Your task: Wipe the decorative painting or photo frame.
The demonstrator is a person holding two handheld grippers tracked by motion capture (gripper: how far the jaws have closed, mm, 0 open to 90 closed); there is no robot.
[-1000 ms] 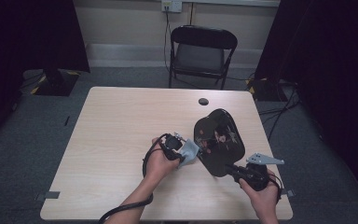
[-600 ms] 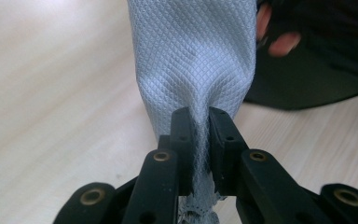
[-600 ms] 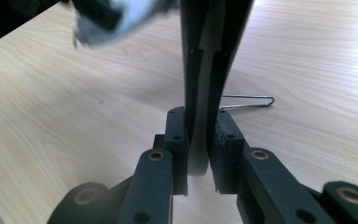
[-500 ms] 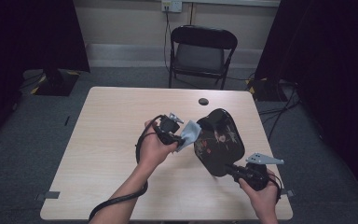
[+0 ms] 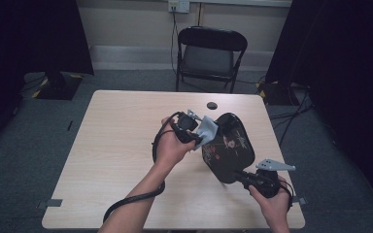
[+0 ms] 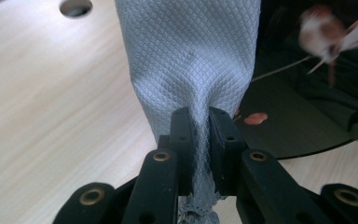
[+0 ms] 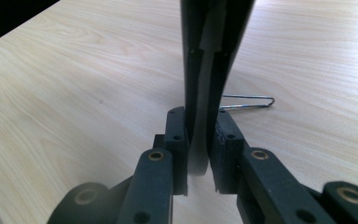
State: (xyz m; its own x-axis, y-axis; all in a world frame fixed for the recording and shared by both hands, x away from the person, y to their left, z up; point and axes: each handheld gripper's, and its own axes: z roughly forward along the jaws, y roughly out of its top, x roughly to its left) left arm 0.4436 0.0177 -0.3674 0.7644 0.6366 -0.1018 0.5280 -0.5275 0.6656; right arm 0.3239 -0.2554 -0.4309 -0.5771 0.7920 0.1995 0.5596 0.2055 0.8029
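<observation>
A black lacquered tray (image 5: 226, 148), decorated with a small floral motif, is held tilted up off the light wooden bench (image 5: 116, 145), near the bench's right half. Its near edge is clamped between the jaws of the right claw (image 5: 243, 175), which is gripped by the person's right hand (image 5: 272, 196) at the bench's front right corner; in the right gripper view the tray's rim (image 7: 204, 70) is seen edge-on, pinched tightly between the two black jaws. A pale blue-grey quilted cloth (image 5: 205, 131) is pinched in the left claw (image 5: 196, 138), held by the left hand (image 5: 172, 145), and is pressed against the tray's upper left face. In the left gripper view the cloth (image 6: 191, 60) is seen bunched between the closed jaws, with the tray's dark surface (image 6: 303, 116) just beside it. A round cable hole (image 5: 212, 105) is seen in the bench behind the tray, and a black folding chair (image 5: 209, 58) stands beyond the far edge.
</observation>
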